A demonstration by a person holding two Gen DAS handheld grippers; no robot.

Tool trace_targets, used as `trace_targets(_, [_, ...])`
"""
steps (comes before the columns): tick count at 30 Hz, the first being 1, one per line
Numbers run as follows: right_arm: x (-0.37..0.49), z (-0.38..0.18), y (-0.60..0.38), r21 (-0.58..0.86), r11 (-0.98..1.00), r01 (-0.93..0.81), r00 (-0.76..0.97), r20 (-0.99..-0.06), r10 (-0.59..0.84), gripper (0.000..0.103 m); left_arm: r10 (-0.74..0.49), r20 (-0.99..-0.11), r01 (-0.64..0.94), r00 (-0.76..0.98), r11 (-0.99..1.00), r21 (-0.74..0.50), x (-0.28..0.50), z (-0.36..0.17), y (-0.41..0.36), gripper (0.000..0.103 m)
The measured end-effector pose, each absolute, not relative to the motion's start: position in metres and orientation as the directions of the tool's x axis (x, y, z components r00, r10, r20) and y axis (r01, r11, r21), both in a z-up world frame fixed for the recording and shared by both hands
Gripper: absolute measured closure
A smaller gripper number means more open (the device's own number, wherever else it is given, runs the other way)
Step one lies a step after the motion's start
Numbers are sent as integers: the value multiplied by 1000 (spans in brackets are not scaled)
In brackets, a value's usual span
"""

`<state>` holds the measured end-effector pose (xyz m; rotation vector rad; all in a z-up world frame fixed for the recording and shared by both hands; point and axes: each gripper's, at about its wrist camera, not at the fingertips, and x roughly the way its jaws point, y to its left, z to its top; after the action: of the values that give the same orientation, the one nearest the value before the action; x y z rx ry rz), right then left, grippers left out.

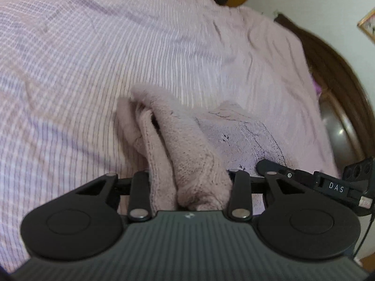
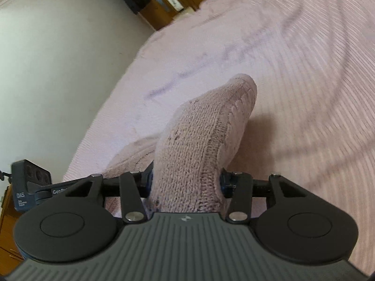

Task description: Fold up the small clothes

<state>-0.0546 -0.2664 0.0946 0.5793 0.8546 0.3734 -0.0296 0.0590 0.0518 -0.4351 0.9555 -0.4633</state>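
The fold looks barely begun. The small dusty-pink garment, knitted outside and fleecy inside, is gathered up in both grippers instead of lying flat, and no neat crease shows anywhere; my reading is that laying it out and doubling it over are still to do.

It sits over the bed with the pink-and-white striped cover. In the left wrist view one bunched end rises from the cover into the left gripper, whose fingers are closed on the fleecy folds. The rest of the cloth spreads on the cover toward the right gripper, which reaches in from the side. In the right wrist view the right gripper has its fingers clamped on a thick cable-knit roll that arches up and forward (it droops at the tip, so it is soft and will sag wherever it is unsupported).

Both grippers tilt downward toward the bed, side by side and near each other, with the garment strung between them. The blurred cover suggests the hands are in motion.
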Motion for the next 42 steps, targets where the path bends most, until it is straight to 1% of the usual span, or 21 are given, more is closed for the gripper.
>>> trace_targets(3, [-68,69,-276,622,783,-23,579,-630,518,47,-481,-712,176,511,869,-462,-40,40,52,63])
trace_targets(5, [-72,52,-281,627,779,14,570,-645,509,44,-461,-725,152,512,879,-452,-43,31,54,56])
trace_targets(7, [-74,41,-284,623,782,22,574,-648,500,40,-470,-718,140,513,871,-471,-51,28,60,54])
trace_targets(9, [-82,36,-285,620,784,13,595,-636,492,36,-453,-719,132,527,879,-458,-57,29,64,47])
trace_targets(10, [-87,37,-284,608,794,7,608,-632,479,33,-434,-724,128,537,890,-438,-60,32,65,41])
trace_targets(11, [-92,41,-282,587,810,1,625,-632,457,30,-414,-728,130,547,901,-415,-64,35,66,40])
trace_targets(14, [-109,54,-278,524,851,-9,661,-636,398,26,-361,-728,157,583,929,-335,-80,45,65,38])
trace_targets(15, [-116,59,-276,499,866,-8,667,-643,376,25,-340,-730,164,593,938,-304,-86,49,63,36])
trace_targets(17, [-133,68,-269,446,895,-10,683,-651,332,23,-279,-733,173,620,960,-219,-105,57,58,27])
trace_targets(19, [-148,70,-263,402,915,-23,698,-649,303,21,-220,-731,181,646,974,-134,-122,64,52,24])
trace_targets(22, [-172,72,-251,330,943,-44,712,-652,262,18,-174,-726,186,665,980,-65,-138,65,46,24])
trace_targets(26, [-202,67,-237,272,961,-48,721,-656,222,17,-155,-751,141,642,987,-84,-153,53,43,24])
trace_targets(29, [-207,49,-231,286,958,-16,709,-672,213,17,-171,-770,115,614,985,-127,-160,38,42,24])
trace_targets(31, [-211,38,-226,293,956,5,692,-691,208,17,-166,-780,98,603,986,-134,-165,31,40,24])
trace_targets(38, [-206,7,-211,238,971,35,643,-749,161,17,-89,-811,54,579,996,-71,-157,5,31,24])
trace_targets(42, [-205,3,-209,241,970,36,641,-750,163,12,-66,-810,54,583,998,-42,-156,0,31,24])
